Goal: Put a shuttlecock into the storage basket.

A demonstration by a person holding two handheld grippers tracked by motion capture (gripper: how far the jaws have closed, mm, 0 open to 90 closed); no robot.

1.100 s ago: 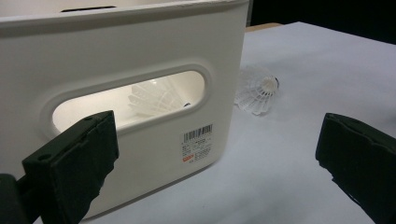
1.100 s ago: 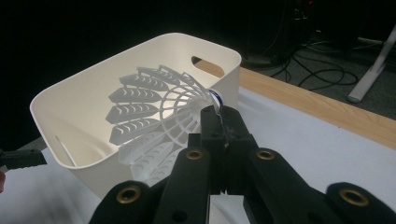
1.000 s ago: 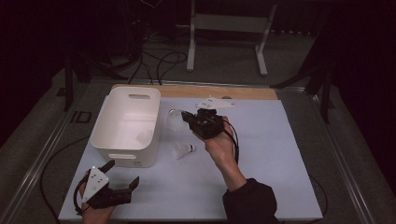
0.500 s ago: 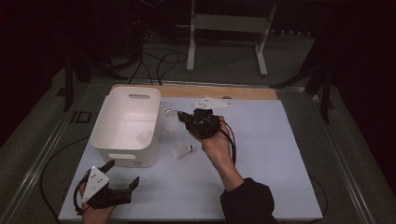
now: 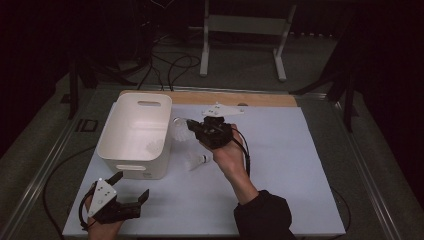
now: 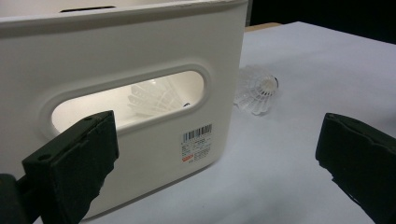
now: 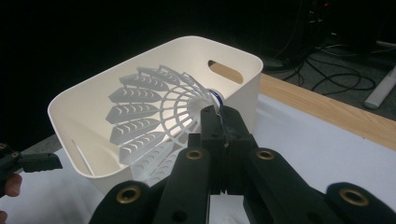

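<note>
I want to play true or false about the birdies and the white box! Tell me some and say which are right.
1. The right gripper is pinching a shuttlecock. True.
2. The left gripper is holding a shuttlecock. False: its jaws are open with nothing between them.
3. One shuttlecock is inside the bin. True.
4. The bin is blue. False: it is white.
5. Another shuttlecock lies on the table beside the bin. True.

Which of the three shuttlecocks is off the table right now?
The shuttlecock pinched in the right tool; one lies in the white bin, another on the mat.
</note>
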